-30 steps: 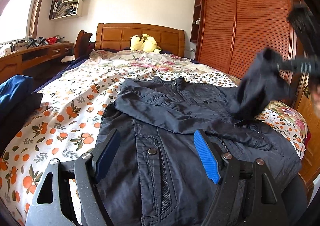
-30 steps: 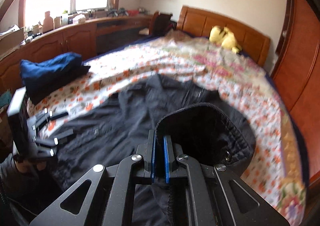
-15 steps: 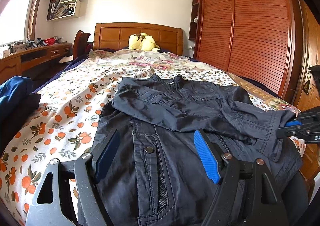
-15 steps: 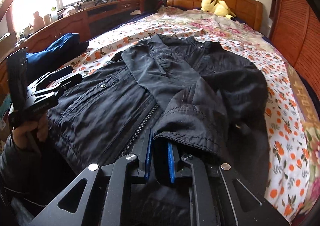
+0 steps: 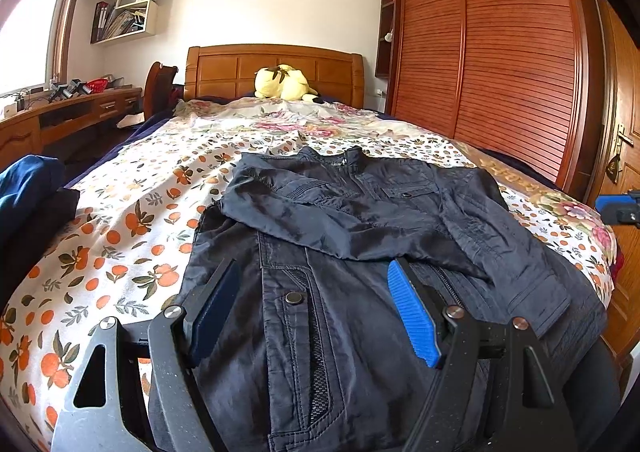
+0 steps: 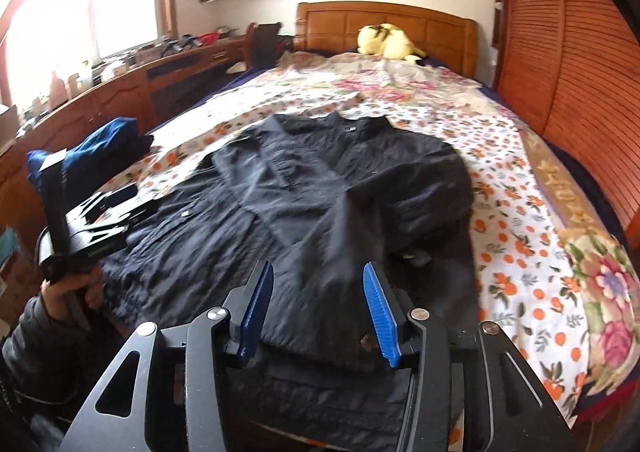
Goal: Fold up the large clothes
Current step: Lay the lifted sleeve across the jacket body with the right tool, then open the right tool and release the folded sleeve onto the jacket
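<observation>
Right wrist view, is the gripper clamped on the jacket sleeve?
No, the right gripper stands open, its blue pads clear of the sleeve lying flat across the jacket.

Floral bedspread [image 5: 132, 211] covering bed, orange-fruit print near foot, pink flowers toward head. Yellow plush toy [image 5: 284, 83] lying against wooden headboard [image 5: 224, 69]. Blue garment [image 6: 100, 139] sitting bunched at bed's left edge. Slatted wardrobe doors [image 5: 500, 51] standing along right. Wall shelves [image 5: 124, 7] holding books, bag. Cluttered wooden desk [image 6: 132, 83] running under bright window.
</observation>
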`<state>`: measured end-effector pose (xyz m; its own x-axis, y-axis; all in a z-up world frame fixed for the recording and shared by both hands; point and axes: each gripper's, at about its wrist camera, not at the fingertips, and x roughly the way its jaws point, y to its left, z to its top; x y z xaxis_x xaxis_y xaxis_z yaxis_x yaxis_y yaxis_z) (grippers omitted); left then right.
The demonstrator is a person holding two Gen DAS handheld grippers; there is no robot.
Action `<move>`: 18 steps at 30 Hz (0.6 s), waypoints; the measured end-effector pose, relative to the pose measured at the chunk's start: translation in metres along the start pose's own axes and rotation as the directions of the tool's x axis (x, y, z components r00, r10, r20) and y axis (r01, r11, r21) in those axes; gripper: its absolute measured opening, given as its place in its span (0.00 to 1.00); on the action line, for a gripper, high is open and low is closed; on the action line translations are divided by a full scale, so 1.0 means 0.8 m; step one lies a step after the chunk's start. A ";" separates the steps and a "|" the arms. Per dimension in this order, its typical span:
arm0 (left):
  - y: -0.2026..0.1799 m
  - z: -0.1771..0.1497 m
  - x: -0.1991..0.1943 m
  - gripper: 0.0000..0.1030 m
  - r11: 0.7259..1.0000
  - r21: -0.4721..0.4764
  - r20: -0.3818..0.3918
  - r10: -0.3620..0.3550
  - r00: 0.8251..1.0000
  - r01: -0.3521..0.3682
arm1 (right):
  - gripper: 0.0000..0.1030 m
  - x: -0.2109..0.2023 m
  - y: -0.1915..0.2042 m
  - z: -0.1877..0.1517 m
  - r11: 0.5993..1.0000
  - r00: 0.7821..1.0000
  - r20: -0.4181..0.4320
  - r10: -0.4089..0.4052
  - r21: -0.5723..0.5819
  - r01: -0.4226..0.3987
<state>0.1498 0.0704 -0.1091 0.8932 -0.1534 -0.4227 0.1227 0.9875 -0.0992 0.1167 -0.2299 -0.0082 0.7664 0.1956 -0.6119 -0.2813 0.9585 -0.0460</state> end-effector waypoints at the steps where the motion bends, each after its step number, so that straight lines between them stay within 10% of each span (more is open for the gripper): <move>1: 0.000 0.000 0.000 0.75 1.000 -0.001 -0.001 0.000 1.000 0.000 | 0.49 -0.001 -0.004 -0.012 1.000 1.000 -0.003 -0.011 0.004 0.011; 18: 0.000 0.000 -0.001 0.75 1.000 -0.002 0.001 0.000 1.000 0.000 | 0.50 0.124 -0.030 -0.065 0.975 0.977 -0.206 0.060 0.224 -0.013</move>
<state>0.1493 0.0702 -0.1092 0.8936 -0.1535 -0.4218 0.1221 0.9874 -0.1008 0.1694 -0.2442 -0.1085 0.6129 0.2057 -0.7629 -0.1547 0.9781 0.1394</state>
